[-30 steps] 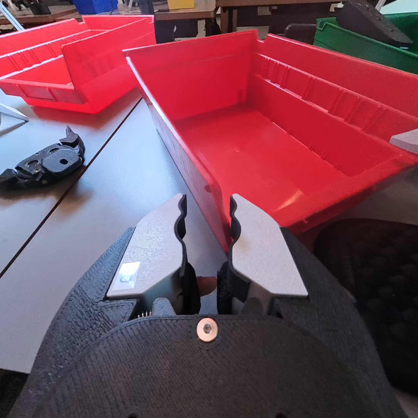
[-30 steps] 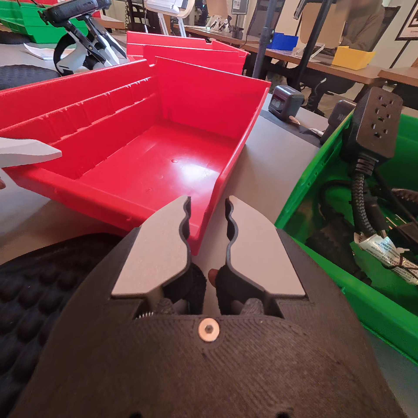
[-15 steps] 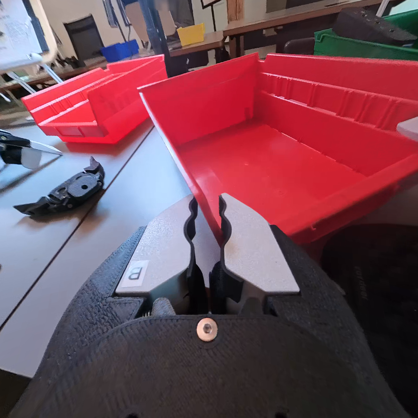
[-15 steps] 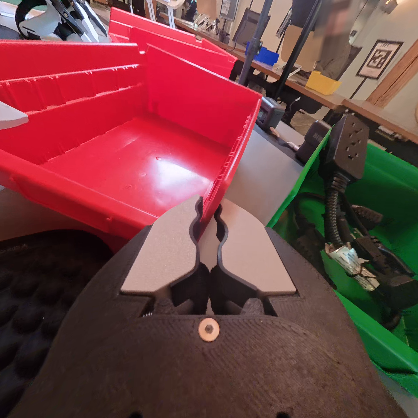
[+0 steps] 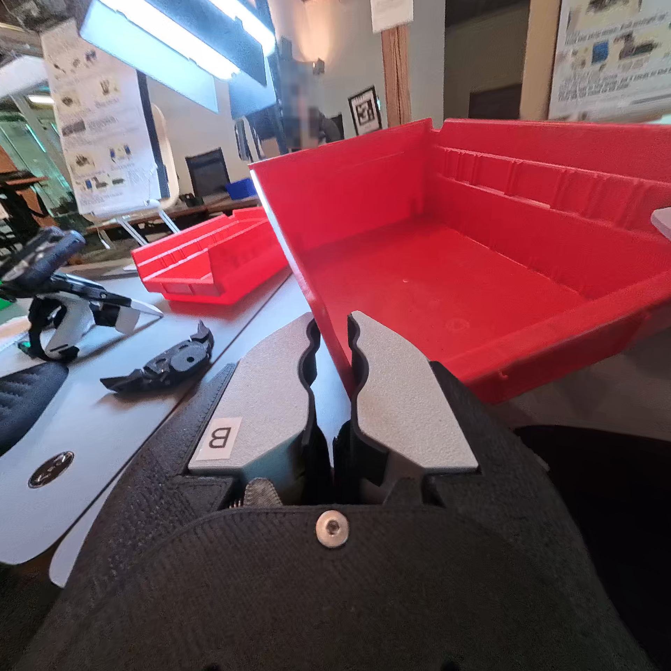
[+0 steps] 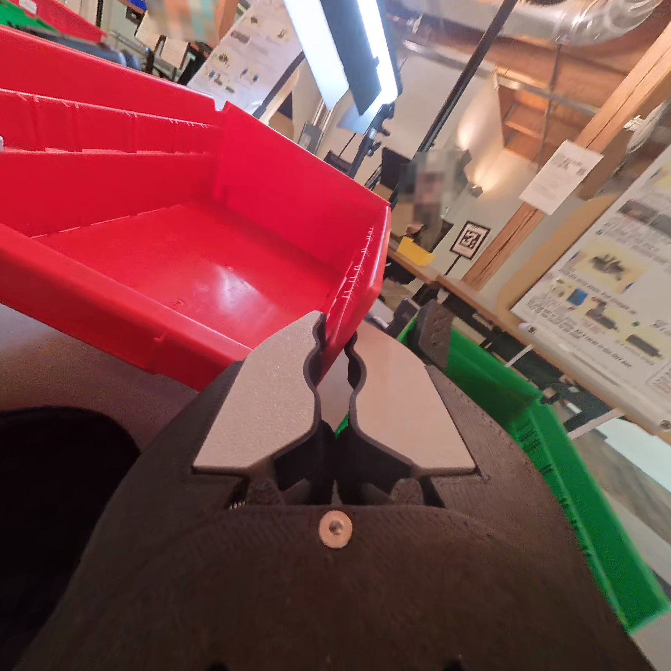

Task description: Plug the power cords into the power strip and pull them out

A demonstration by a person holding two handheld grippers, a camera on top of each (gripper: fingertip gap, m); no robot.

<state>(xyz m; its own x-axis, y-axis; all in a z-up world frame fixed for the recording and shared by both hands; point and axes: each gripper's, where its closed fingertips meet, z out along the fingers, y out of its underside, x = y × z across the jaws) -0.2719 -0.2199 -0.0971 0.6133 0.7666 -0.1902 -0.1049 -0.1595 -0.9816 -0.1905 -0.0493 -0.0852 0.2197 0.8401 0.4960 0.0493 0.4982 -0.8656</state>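
Observation:
An empty red bin [image 5: 454, 283] fills both views; it also shows in the right wrist view [image 6: 203, 268]. My left gripper [image 5: 332, 325] is shut on the bin's left side wall near its front corner. My right gripper [image 6: 336, 328] is shut on the bin's right side wall near its front corner. The bin sits tilted between them, above the grey table [image 5: 90, 435]. A black power strip end [image 6: 434, 332] sticks up from the green bin [image 6: 508, 417] just right of my right gripper. The cords inside the green bin are hidden.
A second red bin [image 5: 214, 261] stands at the back left. A spare gripper [image 5: 72, 308], a black printed part [image 5: 163, 363] and a black mat [image 5: 21, 399] lie on the left of the table. A lamp panel and a person are behind. There is about 20 centimetres between the tips of the two grippers.
Both grippers have closed from open onto the red bin's side walls. Both views have tilted upward and the bin's front has risen with them.

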